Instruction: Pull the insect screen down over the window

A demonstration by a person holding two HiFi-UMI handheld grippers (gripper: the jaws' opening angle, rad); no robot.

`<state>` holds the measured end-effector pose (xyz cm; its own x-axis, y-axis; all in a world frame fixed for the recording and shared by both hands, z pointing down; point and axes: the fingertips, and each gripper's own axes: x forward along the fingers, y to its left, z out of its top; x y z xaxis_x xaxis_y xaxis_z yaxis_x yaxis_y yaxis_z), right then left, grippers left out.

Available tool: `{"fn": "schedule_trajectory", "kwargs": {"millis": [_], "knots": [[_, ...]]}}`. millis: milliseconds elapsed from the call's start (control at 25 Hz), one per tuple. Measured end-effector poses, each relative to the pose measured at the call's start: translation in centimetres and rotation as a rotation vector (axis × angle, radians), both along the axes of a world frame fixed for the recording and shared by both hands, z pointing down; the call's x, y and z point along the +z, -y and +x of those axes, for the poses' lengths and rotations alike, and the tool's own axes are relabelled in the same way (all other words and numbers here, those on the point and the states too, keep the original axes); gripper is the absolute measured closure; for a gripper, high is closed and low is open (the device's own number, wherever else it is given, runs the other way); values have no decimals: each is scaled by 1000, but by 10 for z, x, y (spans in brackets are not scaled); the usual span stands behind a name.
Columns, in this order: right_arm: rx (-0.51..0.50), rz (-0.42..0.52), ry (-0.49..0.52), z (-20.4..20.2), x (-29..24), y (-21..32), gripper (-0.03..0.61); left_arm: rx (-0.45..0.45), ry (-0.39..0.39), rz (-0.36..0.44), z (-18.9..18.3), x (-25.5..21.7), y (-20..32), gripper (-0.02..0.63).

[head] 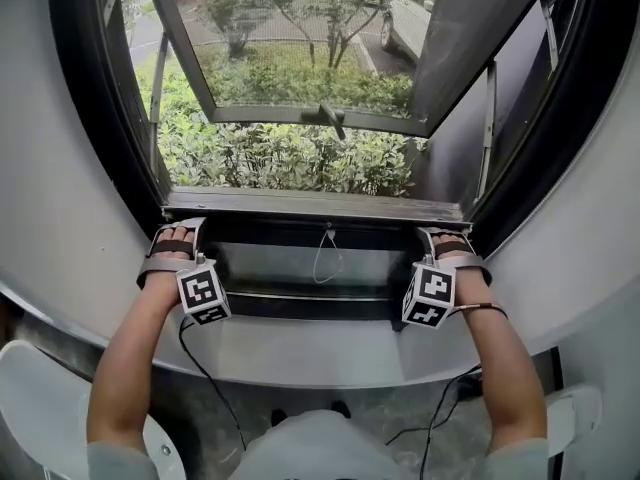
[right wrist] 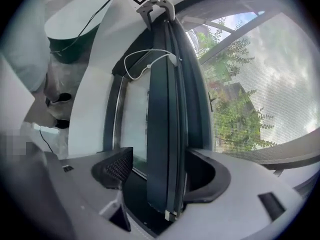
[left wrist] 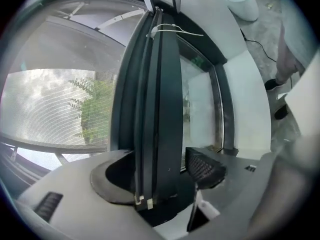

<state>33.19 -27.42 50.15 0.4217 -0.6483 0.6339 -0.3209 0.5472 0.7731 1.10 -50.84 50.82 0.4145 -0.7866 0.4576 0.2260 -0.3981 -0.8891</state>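
Note:
The insect screen's dark bottom bar (head: 310,206) lies level just above the lower window frame, and a white pull cord (head: 327,258) hangs from its middle. My left gripper (head: 175,230) is at the bar's left end and my right gripper (head: 440,236) at its right end. In the left gripper view the bar (left wrist: 160,109) runs between the jaws of the left gripper (left wrist: 160,171), with a gap to the ribbed pad (left wrist: 205,166). The right gripper view has the bar (right wrist: 162,134) between the jaws of the right gripper (right wrist: 160,171), clear of its ribbed pad (right wrist: 115,169). Mesh (right wrist: 260,99) stretches beyond the bar.
An outward-opening window sash with a handle (head: 330,118) stands open beyond the screen, over bushes. A white sill (head: 320,353) curves below the frame. Cables (head: 205,373) trail from both grippers to the floor, and a white seat (head: 40,408) sits at the lower left.

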Motion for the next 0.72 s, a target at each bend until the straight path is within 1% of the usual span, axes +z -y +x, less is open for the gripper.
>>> {"fn": "schedule_trajectory", "kwargs": {"millis": [40, 120, 160, 240, 360, 480, 520, 600, 640, 720], "knots": [[-4, -15, 10, -1, -1, -1, 247, 6, 6, -12, -1, -2, -1, 310], [-13, -31, 7, -1, -4, -1, 264, 18, 17, -17, -1, -5, -1, 318], [-16, -31, -5, 0, -5, 0, 275, 22, 17, -11, 0, -6, 0, 341], [-24, -11, -36, 4, -4, 2, 278, 33, -4, 14, 3, -7, 2, 342], [-35, 49, -61, 7, -1, 9, 276, 44, -52, 60, 5, -8, 3, 342], [-43, 127, -63, 8, -1, 15, 276, 33, -59, 80, 5, -8, 5, 342], [-40, 153, -53, 7, -1, 15, 277, 31, -59, 85, 4, -8, 5, 342], [-19, 180, 1, 4, -1, 14, 276, 33, -60, 102, 5, -8, 5, 342], [-4, 173, 43, 2, -3, 13, 278, 38, -61, 113, 5, -8, 6, 342], [24, 119, 143, -2, -6, 8, 279, 46, -68, 129, 6, -8, 6, 342]]}}
